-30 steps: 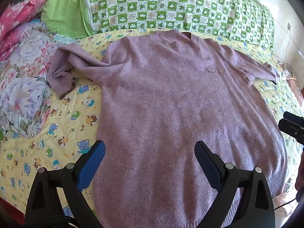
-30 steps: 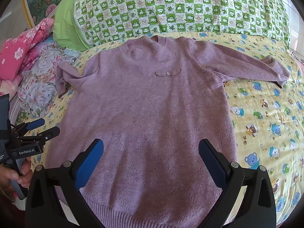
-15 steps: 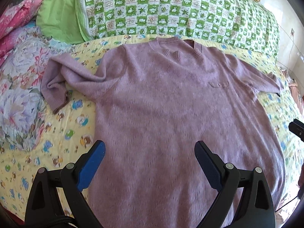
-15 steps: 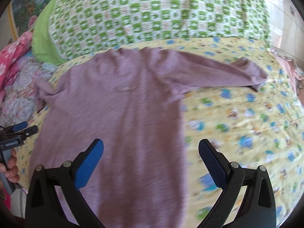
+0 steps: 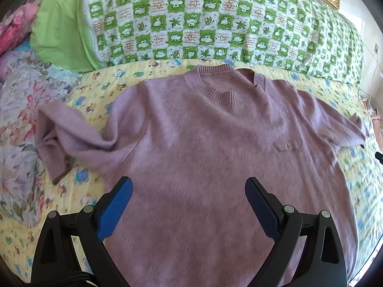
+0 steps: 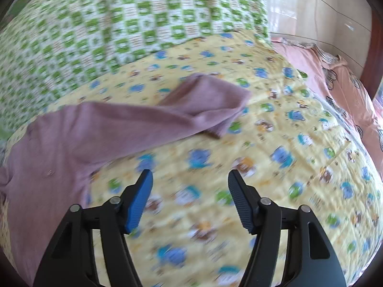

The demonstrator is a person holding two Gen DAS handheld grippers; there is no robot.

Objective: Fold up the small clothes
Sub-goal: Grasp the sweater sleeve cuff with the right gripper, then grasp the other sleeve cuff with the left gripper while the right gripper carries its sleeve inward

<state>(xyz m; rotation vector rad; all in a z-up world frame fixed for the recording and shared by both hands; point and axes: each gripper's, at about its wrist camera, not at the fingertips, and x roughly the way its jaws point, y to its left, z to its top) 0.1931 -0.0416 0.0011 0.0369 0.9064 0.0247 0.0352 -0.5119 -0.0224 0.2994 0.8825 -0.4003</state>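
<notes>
sweater (image 5: 215,148) is lying flat, front up, on the yellow cartoon-print bedsheet (image 6: 275,143), its collar (image 5: 225,88) pointing toward the green checked pillow (image 5: 215,24). one sleeve (image 5: 71,134) is lying crumpled beside the floral quilt (image 5: 16,124); the other sleeve (image 6: 148,119) is stretching out across the sheet, its cuff bunched. left gripper (image 5: 189,205) is hovering over the sweater's body, jaws standing wide apart with nothing gripped. right gripper (image 6: 190,198) is hanging over bare sheet just below that outstretched sleeve, its jaws closing, with nothing between them. a pink cover (image 6: 335,71) is showing at the bed's far side.
</notes>
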